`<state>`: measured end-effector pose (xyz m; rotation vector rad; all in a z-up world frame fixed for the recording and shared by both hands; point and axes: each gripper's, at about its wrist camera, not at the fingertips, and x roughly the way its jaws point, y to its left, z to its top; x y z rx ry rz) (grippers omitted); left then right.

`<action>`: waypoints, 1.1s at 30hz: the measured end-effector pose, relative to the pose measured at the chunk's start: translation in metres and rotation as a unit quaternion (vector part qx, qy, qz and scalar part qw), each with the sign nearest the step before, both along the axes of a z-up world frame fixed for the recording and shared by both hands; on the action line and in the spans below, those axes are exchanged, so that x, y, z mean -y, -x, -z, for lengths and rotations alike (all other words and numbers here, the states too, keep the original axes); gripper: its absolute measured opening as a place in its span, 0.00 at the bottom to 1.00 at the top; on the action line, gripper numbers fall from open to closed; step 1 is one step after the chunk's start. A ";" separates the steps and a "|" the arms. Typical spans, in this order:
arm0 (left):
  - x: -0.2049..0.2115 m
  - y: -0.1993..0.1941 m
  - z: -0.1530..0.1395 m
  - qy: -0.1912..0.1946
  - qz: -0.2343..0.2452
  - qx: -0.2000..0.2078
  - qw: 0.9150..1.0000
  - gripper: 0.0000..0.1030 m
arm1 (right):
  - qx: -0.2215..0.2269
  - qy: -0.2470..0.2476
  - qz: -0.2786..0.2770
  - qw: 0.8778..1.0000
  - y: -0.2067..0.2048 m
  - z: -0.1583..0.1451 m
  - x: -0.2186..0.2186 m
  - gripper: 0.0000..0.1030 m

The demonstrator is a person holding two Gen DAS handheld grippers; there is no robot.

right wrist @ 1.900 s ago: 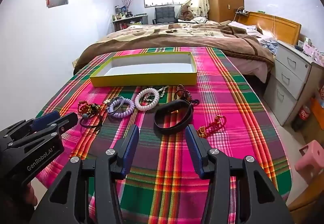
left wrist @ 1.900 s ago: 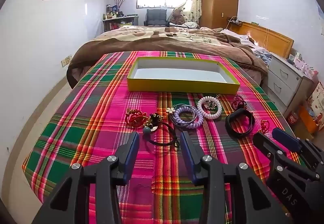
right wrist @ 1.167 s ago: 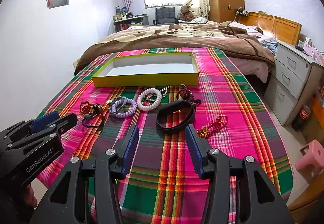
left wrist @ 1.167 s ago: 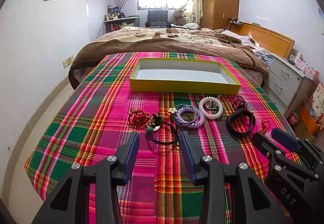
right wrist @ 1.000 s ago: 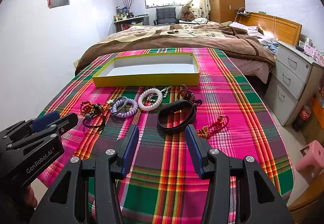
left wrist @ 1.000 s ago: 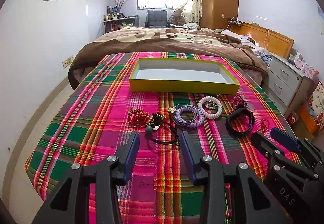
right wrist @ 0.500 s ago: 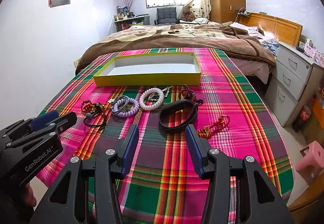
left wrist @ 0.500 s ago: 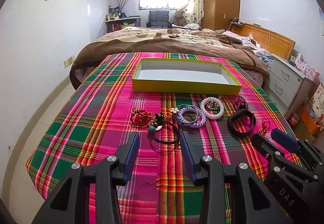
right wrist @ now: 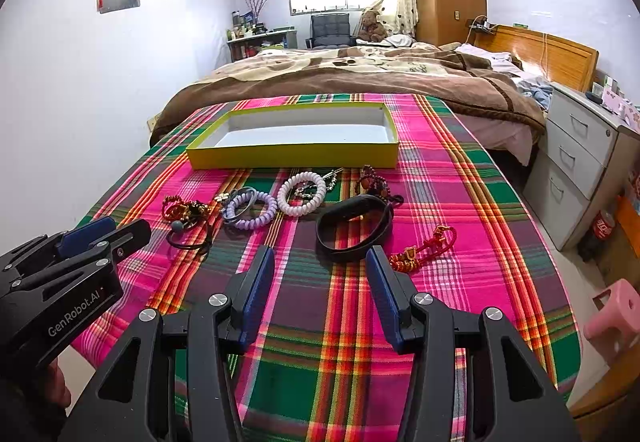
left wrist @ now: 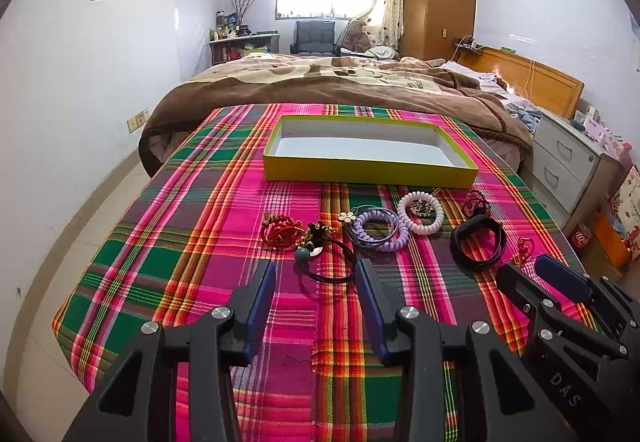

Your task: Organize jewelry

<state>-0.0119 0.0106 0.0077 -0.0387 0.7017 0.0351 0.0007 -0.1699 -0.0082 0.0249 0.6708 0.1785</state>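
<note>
Both grippers gape wide, holding nothing, above woven plaid cloth. Beyond the left gripper fingertips lies a thin black elastic loop; ahead of the right gripper lies a smooth black band. Coiled spiral rings and the shallow rectangular yellow tray sit farther ahead.

You have one yellow tray at the far side of the plaid cloth; two coil hair ties, one lilac and one pale pink; one black band; one black cord loop with a teal bead; two red knotted charms, left and right; one dark beaded piece; two grippers, left and right, both with fingers apart
</note>
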 end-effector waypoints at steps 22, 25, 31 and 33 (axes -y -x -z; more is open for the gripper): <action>0.000 0.000 0.001 -0.002 -0.003 -0.001 1.000 0.40 | -0.001 -0.001 -0.004 1.000 0.001 0.000 -0.002 0.47; 0.000 0.000 0.001 -0.003 -0.005 -0.001 1.000 0.40 | -0.002 -0.001 -0.003 1.000 0.001 0.001 -0.002 0.47; -0.004 -0.004 0.003 -0.002 -0.008 -0.005 1.000 0.40 | -0.006 0.001 -0.005 1.000 -0.005 0.004 -0.002 0.47; -0.007 -0.006 0.004 0.001 -0.007 -0.005 1.000 0.40 | -0.003 -0.002 -0.007 1.000 -0.006 0.003 0.000 0.47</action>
